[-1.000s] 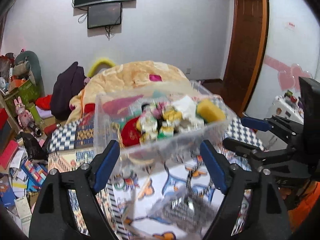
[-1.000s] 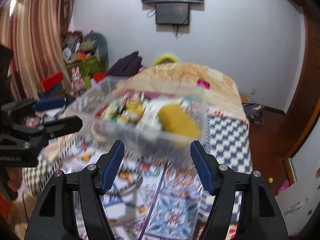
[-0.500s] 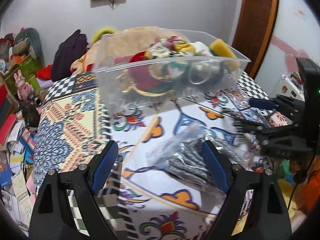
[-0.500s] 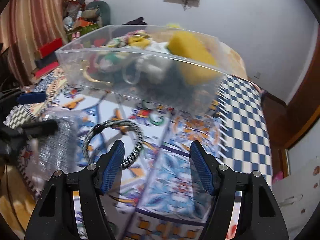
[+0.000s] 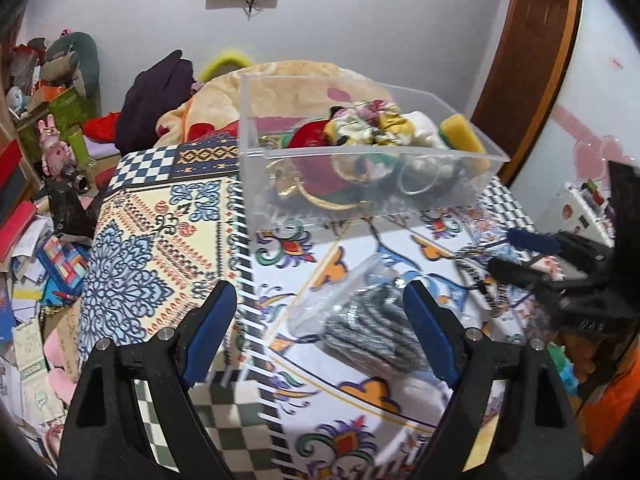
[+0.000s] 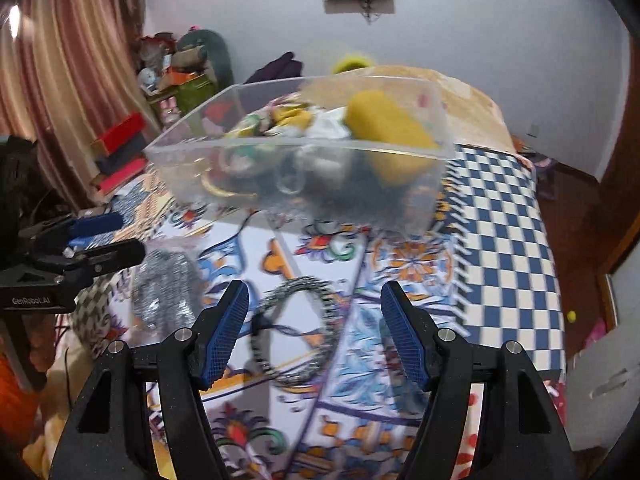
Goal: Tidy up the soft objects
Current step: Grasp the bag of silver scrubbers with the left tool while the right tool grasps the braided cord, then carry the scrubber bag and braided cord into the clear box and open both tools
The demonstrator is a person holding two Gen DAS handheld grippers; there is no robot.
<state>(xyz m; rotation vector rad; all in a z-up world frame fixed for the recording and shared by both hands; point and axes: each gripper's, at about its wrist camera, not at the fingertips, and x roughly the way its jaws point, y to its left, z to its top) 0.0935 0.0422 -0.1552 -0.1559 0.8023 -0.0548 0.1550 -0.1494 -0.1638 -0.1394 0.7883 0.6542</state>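
A clear plastic bin [image 5: 372, 184] sits on the patterned tablecloth and holds a yellow sponge [image 5: 460, 132], scrunchies and other soft items; it also shows in the right wrist view [image 6: 304, 176]. A clear bag of grey striped fabric [image 5: 368, 328] lies between the fingers of my open, empty left gripper [image 5: 320, 336]. A black-and-white braided ring [image 6: 296, 332] lies between the fingers of my open, empty right gripper [image 6: 316, 332]. The bag also shows at the left in the right wrist view [image 6: 164, 284].
The table [image 5: 160, 240] has its left edge close by, with cluttered books and toys on the floor [image 5: 36, 248]. A blanket-covered heap [image 5: 288, 80] lies behind the bin. A wooden door [image 5: 528, 60] stands at the right.
Both grippers have tilted down from the raised view of the bin toward the tabletop. The bag and the braided ring have come into view between the fingers. Both grippers stay open.
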